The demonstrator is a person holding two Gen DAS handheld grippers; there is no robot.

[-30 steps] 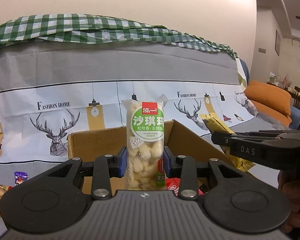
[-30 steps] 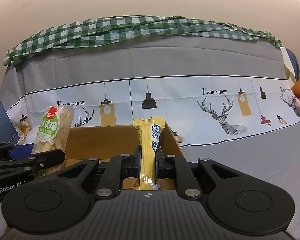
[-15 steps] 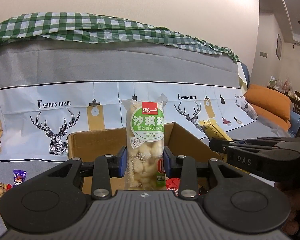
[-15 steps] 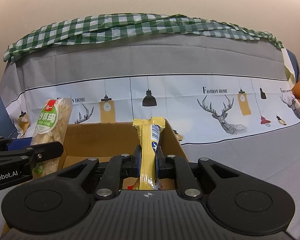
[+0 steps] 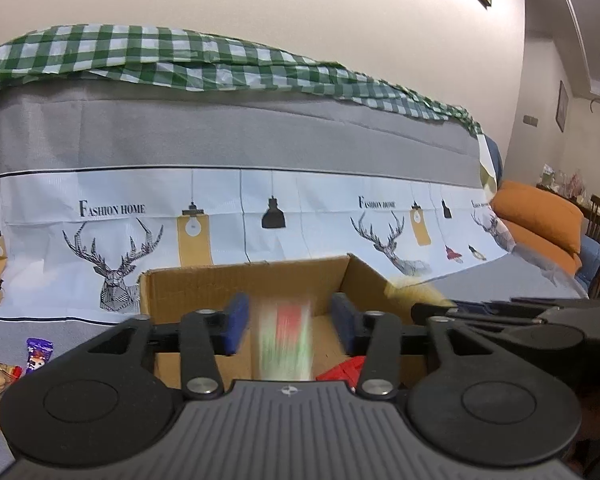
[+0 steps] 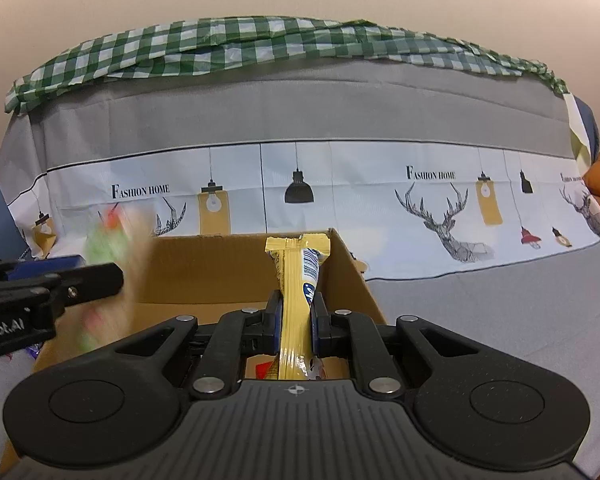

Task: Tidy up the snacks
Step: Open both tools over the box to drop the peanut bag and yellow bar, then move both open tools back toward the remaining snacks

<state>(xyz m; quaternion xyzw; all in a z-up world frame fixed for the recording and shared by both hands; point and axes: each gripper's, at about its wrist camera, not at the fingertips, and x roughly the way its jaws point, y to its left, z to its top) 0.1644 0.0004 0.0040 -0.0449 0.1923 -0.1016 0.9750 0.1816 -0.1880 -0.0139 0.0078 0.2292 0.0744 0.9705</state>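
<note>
Snacks are bound for a cardboard box [image 5: 260,284], the largest task item, which sits open-topped on a sofa [image 5: 236,136] draped with a deer-print cover and a green checked cloth [image 5: 180,60] along its back. Left gripper [image 5: 286,326] is above the box's near edge, jaws wide apart, blue pads [image 5: 236,322] clear of the green-and-red packet [image 5: 286,344], which shows only as a vertical motion blur between them, touching neither pad; its label is unreadable. Right gripper [image 6: 296,318], just right of the left one, has jaws narrow and clamped on a yellow snack bar [image 6: 298,300] held upright over the box's right side. Red wrapper [image 5: 342,370] lies inside the box, near right. Small purple packet [image 5: 38,354] lies on the seat left of the box, outside it.
</note>
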